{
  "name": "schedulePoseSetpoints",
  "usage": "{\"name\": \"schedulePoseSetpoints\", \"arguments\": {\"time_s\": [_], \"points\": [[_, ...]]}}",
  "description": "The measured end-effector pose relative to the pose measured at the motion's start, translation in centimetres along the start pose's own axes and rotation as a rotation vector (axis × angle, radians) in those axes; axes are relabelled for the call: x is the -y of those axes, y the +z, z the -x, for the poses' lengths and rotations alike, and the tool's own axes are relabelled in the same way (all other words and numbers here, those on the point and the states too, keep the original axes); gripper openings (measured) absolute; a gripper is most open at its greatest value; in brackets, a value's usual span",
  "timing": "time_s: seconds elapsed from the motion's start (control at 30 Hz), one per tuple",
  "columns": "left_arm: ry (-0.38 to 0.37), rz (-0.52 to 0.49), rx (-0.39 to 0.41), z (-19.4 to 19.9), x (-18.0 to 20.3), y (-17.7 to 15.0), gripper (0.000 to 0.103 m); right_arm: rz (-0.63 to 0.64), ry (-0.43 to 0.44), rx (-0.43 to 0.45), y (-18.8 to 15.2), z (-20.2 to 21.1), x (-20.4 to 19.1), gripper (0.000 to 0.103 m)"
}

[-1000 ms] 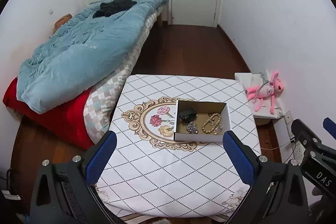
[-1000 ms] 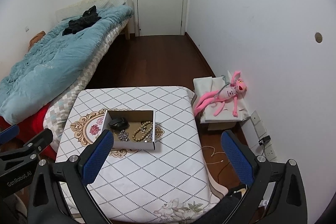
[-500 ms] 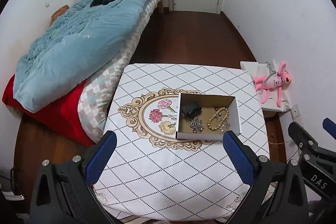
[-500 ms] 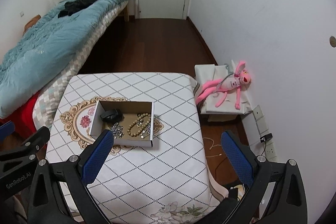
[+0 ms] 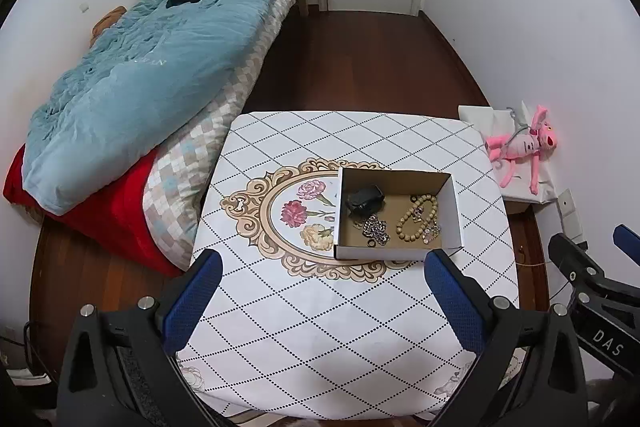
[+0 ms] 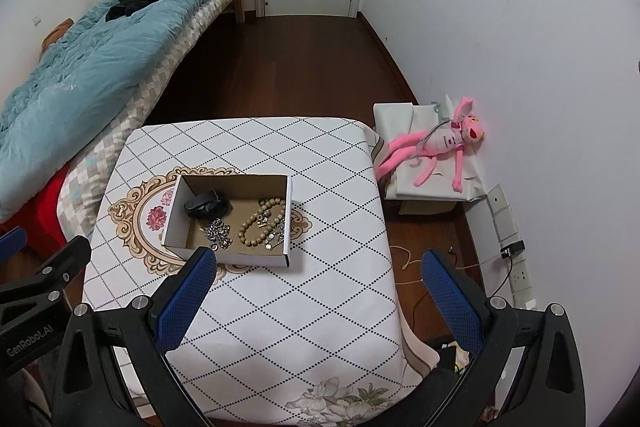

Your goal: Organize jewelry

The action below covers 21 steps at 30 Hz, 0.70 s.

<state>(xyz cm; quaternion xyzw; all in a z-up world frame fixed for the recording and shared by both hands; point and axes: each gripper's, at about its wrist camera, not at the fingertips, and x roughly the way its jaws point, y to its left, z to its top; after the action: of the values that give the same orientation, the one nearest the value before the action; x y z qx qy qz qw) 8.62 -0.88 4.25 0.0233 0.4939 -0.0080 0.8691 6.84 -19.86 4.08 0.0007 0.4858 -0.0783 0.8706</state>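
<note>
We hold both blue-padded grippers, left (image 5: 320, 297) and right (image 6: 316, 293), wide open and empty, above the near side of the shallow white cardboard box (image 6: 228, 251) of tangled jewelry, the right one nearer.

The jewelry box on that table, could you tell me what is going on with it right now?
A person holds a two-finger gripper in each hand above the table. The left gripper and right gripper are both open and empty, touching nothing. The open cardboard box sits on the patterned tablecloth, holding a wooden bead bracelet, a silver chain and a black item. Nothing has been picked up yet.
</note>
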Motion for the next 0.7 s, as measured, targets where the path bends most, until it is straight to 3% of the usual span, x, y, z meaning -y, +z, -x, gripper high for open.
{"name": "schedulePoseSetpoints", "arguments": {"time_s": [0.7], "points": [[0.002, -0.007, -0.007, -0.48, 0.05, -0.17, 0.103, 0.005, -0.002, -0.016, -0.35, -0.55, -0.1, 0.103]]}}
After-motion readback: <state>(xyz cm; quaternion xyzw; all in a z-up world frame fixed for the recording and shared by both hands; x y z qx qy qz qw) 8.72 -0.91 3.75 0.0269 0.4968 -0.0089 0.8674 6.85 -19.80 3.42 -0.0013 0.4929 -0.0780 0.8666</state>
